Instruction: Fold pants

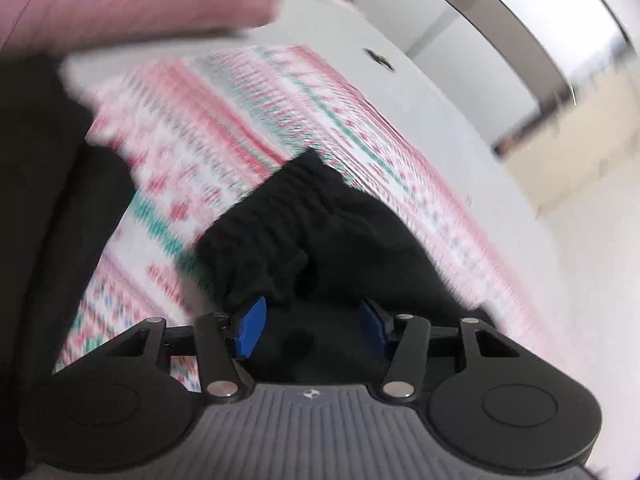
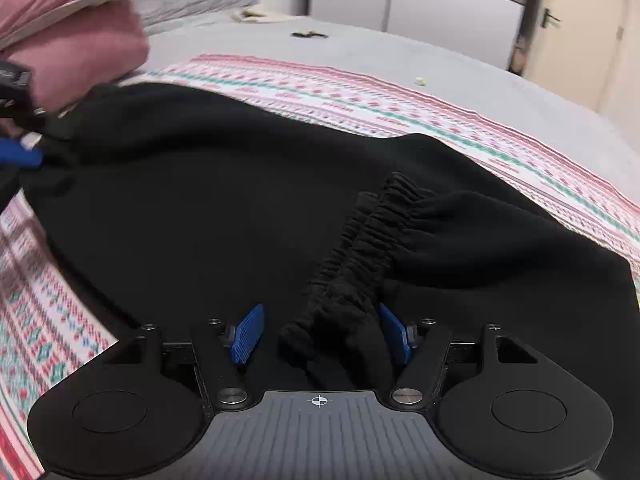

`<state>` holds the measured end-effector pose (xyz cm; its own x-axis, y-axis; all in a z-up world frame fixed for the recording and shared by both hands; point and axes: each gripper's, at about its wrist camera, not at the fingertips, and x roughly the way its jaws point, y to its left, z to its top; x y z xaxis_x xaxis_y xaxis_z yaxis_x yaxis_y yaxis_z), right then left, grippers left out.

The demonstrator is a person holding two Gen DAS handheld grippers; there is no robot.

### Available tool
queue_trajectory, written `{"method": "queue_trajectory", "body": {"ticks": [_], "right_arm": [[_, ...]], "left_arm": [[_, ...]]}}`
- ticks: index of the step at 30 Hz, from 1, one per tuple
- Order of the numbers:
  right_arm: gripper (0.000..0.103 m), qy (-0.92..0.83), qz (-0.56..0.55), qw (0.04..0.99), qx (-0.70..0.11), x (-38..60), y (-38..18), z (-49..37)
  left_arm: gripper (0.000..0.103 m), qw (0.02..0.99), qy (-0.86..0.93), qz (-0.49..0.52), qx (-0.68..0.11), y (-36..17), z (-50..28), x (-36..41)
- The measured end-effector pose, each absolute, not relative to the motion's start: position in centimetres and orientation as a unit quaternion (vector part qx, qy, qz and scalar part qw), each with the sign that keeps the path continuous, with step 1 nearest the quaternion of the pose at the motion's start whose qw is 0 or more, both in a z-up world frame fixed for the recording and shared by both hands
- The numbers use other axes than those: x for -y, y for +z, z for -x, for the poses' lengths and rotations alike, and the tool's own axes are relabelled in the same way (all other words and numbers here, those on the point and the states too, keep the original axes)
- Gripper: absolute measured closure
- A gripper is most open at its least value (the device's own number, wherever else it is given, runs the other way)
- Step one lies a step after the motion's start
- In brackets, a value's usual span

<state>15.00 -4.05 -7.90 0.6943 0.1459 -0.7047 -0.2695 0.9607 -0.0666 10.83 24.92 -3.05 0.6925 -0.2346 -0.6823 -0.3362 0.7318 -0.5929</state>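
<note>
Right gripper [image 2: 320,334]: jaws apart, blue pads [image 2: 248,334] clear of cloth; gathered elastic cuff [image 2: 360,256] lies between them, not pinched. Judged: release after laying fold.

Left gripper [image 1: 312,330]: jaws apart over second cuff [image 1: 272,232]; no pad pressure visible; view blurred.

Black pants [image 2: 200,200]: spread flat on patterned blanket [image 2: 360,96], legs doubled back over body.

Beyond: pink pillow [image 2: 76,36], grey bed sheet [image 2: 400,52], cabinet doors [image 2: 440,4].

Grey bed [image 2: 460,64]: patterned blanket [image 2: 360,100] spread flat, pink pillow [image 2: 80,40] at head, crumbs [image 2: 310,34].
</note>
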Motion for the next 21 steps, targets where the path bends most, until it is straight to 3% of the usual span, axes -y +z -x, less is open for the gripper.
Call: {"method": "queue_trajectory", "body": {"ticks": [6,8,9,12,14,21], "right_arm": [[0.04,0.096,0.093,0.926,-0.354,3.4,-8.1,-14.1],[0.05,0.089,0.076,0.929,-0.351,4.0,-8.2,-14.7],[0.062,0.08,0.075,0.931,-0.348,4.1,-8.1,-15.0],[0.067,0.073,0.014,0.933,-0.351,5.3,-7.7,-15.5],[0.068,0.073,-0.016,0.936,-0.345,5.7,-7.4,-15.6],[0.063,0.073,0.037,0.928,-0.362,4.2,-7.7,-16.0]], "left_arm": [[0.02,0.846,0.081,0.379,-0.368,-2.3,-10.2,-26.4],[0.017,0.862,0.102,0.347,-0.356,-1.5,-10.2,-26.4],[0.01,0.865,0.099,0.344,-0.351,-1.6,-10.1,-26.7],[0.005,0.842,0.084,0.371,-0.382,-3.2,-10.9,-27.1],[0.005,0.83,0.089,0.377,-0.402,-4.3,-11.4,-27.1],[0.003,0.81,0.075,0.416,-0.407,-7.2,-12.4,-27.2]]}}
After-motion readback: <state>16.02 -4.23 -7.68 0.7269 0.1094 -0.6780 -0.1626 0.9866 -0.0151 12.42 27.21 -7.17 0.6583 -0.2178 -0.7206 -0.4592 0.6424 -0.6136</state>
